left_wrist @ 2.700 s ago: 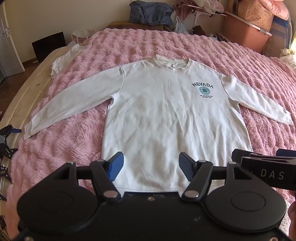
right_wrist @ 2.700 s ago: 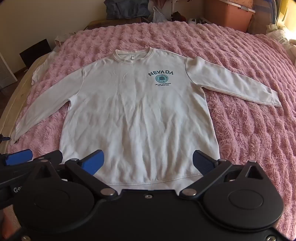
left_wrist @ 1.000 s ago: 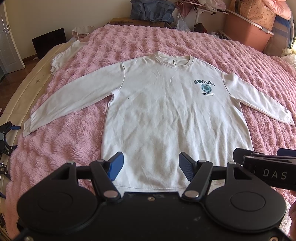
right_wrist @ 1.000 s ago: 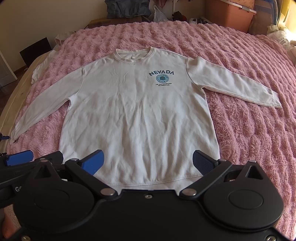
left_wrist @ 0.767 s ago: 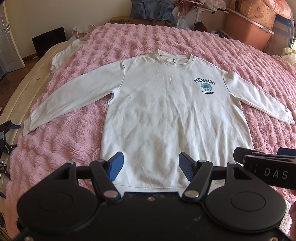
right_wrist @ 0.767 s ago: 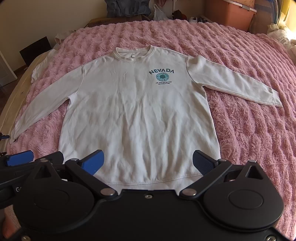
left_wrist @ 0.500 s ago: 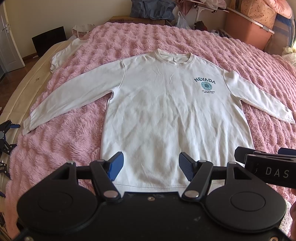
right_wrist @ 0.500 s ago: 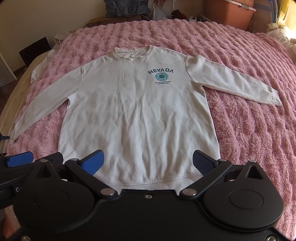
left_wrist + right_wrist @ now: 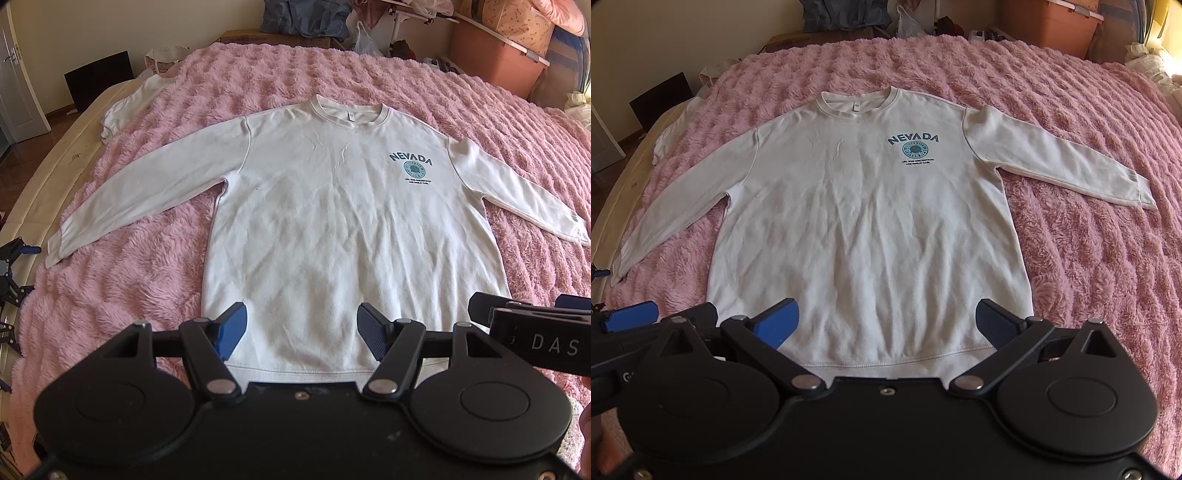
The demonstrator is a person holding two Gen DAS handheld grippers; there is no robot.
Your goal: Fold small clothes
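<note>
A white long-sleeved sweatshirt point(image 9: 332, 221) point(image 9: 864, 229) with a teal NEVADA print lies flat and face up on a pink fluffy blanket point(image 9: 122, 280) point(image 9: 1100, 258), both sleeves spread out sideways. My left gripper point(image 9: 301, 334) hovers open above the hem, left of its middle, holding nothing. My right gripper point(image 9: 886, 325) hovers open over the hem too, its blue fingers point(image 9: 775, 325) spread wide with nothing between them. Each gripper shows at the edge of the other's view.
Another white garment point(image 9: 125, 107) lies at the blanket's far left edge. Behind the bed are a terracotta storage box point(image 9: 495, 62), piled clothes point(image 9: 306, 18) and a cardboard box. A black stand point(image 9: 11, 280) sits left of the bed.
Both grippers have eased slightly toward the sweatshirt's hem over the last seconds. The sweatshirt has not moved and both grippers stay open.
</note>
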